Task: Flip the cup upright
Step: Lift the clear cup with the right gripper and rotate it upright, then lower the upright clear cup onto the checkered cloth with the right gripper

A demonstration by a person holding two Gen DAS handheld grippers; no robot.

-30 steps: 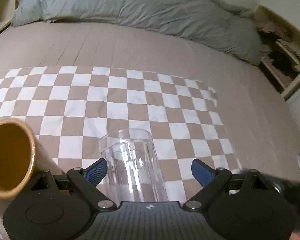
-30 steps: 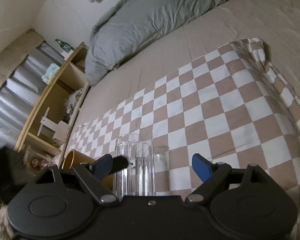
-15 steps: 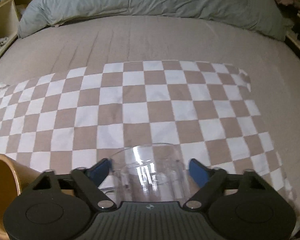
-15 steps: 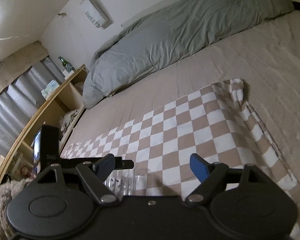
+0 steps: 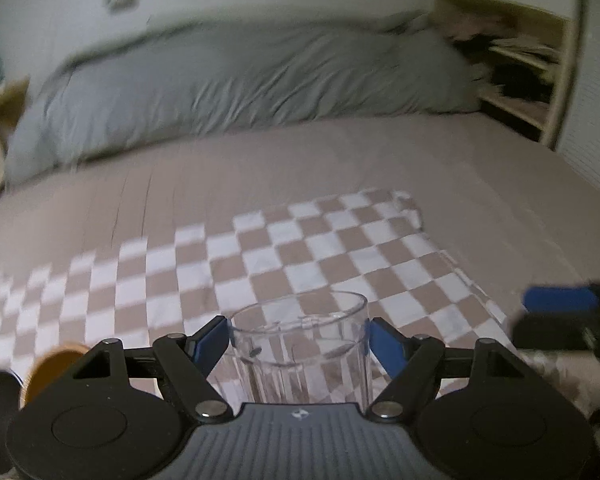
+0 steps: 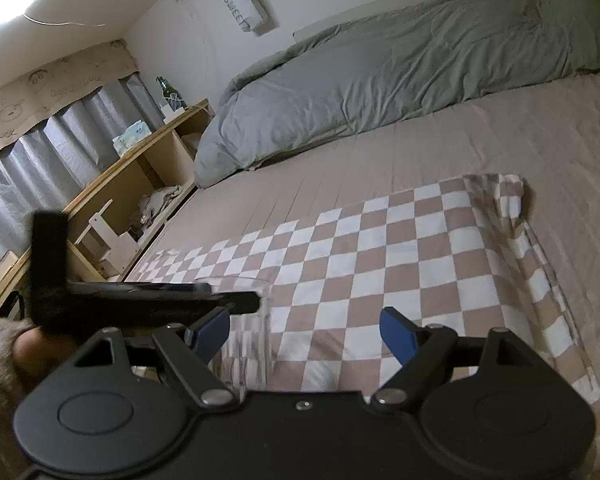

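A clear ribbed glass cup (image 5: pixel 300 348) sits between the blue pads of my left gripper (image 5: pixel 298 340), which is shut on it, rim facing forward and up, over the checked cloth (image 5: pixel 300 256). The cup also shows in the right wrist view (image 6: pixel 248 332), held by the black left gripper arm that crosses in from the left. My right gripper (image 6: pixel 306 330) is open and empty, just right of the cup. One of its blue pads (image 5: pixel 560 299) shows at the right edge of the left wrist view.
A brown cup (image 5: pixel 50 368) lies at the lower left on the cloth. A grey duvet (image 6: pixel 400 76) is piled at the back of the bed. Wooden shelves (image 6: pixel 140 184) stand along the left side, more shelves (image 5: pixel 520 76) at the right.
My left gripper has closed on the glass cup and tilted upward, so more of the room shows. The right gripper has tilted up too and stayed open.
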